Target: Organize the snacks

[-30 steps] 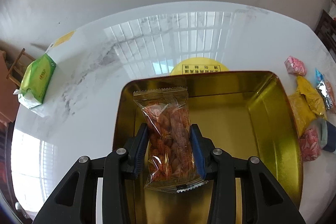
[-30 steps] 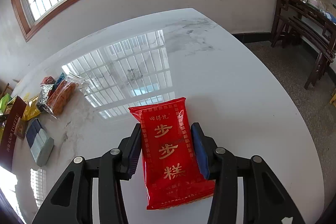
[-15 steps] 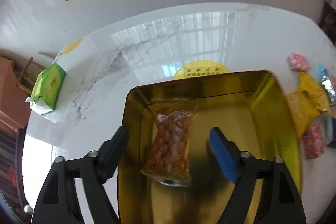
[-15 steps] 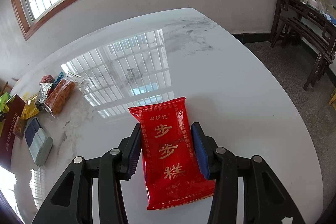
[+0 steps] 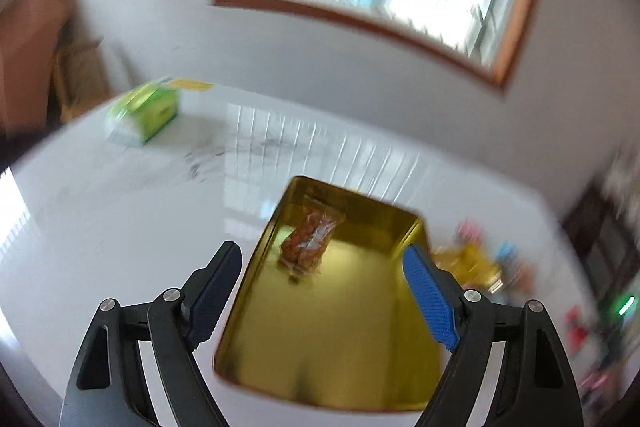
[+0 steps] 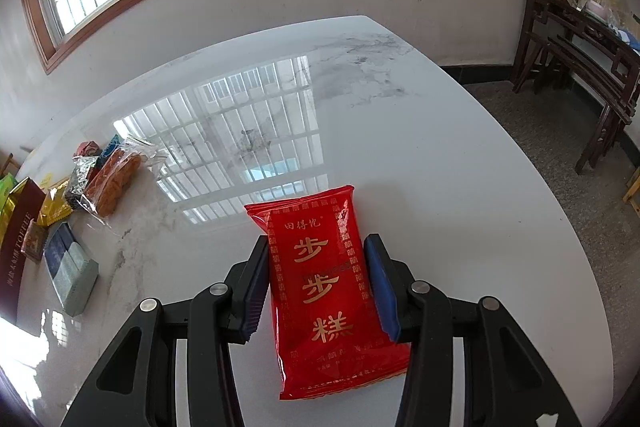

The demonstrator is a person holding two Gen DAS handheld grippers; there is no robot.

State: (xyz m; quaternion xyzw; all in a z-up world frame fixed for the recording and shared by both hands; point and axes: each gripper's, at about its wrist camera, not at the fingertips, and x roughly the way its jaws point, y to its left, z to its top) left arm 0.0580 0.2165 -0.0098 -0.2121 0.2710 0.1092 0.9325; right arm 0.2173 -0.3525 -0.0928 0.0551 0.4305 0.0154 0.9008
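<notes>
L gripper [image 5: 322, 277] apart, empty, nuts [image 5: 310, 241] in tin [image 5: 256, 259] | R gripper [image 6: 316, 281] clamped on red pack [image 6: 326, 291] | risk: crushing cake if squeezed harder

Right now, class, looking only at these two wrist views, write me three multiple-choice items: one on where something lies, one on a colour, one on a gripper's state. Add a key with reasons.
1. Where does the clear packet of orange snacks lie?
A. Inside the gold tin
B. On the floor
C. On top of the green pack

2. What colour is the packet between the right gripper's fingers?
A. Blue
B. Red with gold characters
C. Plain white

3. How does the left gripper stand?
A. Shut on the orange snacks
B. Shut on the tin's rim
C. Open, holding nothing

Key: A, the packet rests on the tin's floor beyond the fingers. B, the red packet fills the right gripper, whose pads press its sides above the white table. C, its jaws have just been opening and stand wide, with nothing touching the pads.
</notes>
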